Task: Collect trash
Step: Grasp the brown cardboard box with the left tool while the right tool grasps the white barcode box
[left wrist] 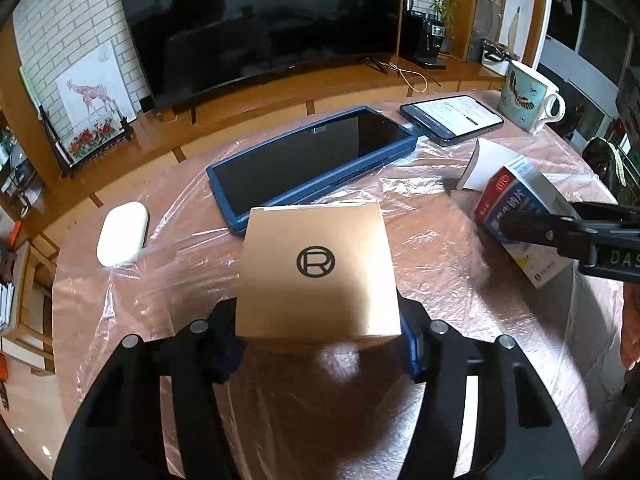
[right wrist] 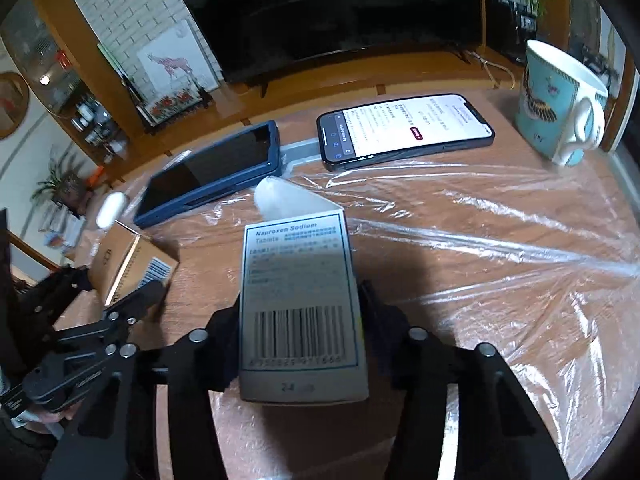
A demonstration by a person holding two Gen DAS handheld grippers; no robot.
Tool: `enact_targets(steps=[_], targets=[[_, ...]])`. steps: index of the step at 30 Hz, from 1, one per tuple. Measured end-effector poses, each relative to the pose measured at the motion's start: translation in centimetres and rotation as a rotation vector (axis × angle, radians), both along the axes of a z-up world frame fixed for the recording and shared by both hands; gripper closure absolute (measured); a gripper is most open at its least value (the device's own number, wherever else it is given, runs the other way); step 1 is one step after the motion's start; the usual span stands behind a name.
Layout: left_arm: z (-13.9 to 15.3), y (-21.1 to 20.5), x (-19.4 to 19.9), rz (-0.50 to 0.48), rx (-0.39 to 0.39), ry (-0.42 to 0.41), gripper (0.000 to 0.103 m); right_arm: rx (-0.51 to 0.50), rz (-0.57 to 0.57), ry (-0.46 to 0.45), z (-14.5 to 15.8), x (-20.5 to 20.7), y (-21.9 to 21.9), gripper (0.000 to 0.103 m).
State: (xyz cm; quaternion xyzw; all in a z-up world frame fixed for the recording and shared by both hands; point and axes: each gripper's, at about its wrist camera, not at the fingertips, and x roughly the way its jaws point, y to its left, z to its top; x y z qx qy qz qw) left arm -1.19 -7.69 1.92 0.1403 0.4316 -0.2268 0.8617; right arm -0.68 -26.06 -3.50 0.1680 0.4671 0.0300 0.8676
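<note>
1. Two boxes sit in my grippers, one each, on the round table under its clear plastic sheet.
2. My left gripper has its fingers pressed on the near end of the brown cardboard box, one on each side; the box reaches away from me toward the blue-cased tablet.
3. My right gripper is clamped narrow on the medicine box, barcode face up, with the open white flap at its far end.
4. From the left wrist view, the medicine box lies right of the cardboard box, well apart from it.
5. From the right wrist view, the cardboard box lies near left.
6. A white case rests left of the tablet.
7. A lit phone lies far, right of the tablet, and a patterned mug stands at the far right.
</note>
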Motion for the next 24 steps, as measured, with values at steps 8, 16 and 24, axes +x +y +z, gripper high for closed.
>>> enact_targets(steps=[8, 16, 24], targets=[[1.5, -0.2, -2.3, 0.035, -0.028, -0.024, 0.044, 0.099, 0.043, -0.026, 0.6, -2.2, -1.4, 0.056], [3.3, -0.4, -5.7, 0.072, -0.076, -0.040, 0.044, 0.163, 0.092, -0.063, 2.6, -5.4, -2.5, 0.056], [4.1, -0.6, -9.4, 0.100, -0.095, -0.035, 0.044, 0.153, 0.170, -0.061, 3.6, -9.8, -2.8, 0.056]])
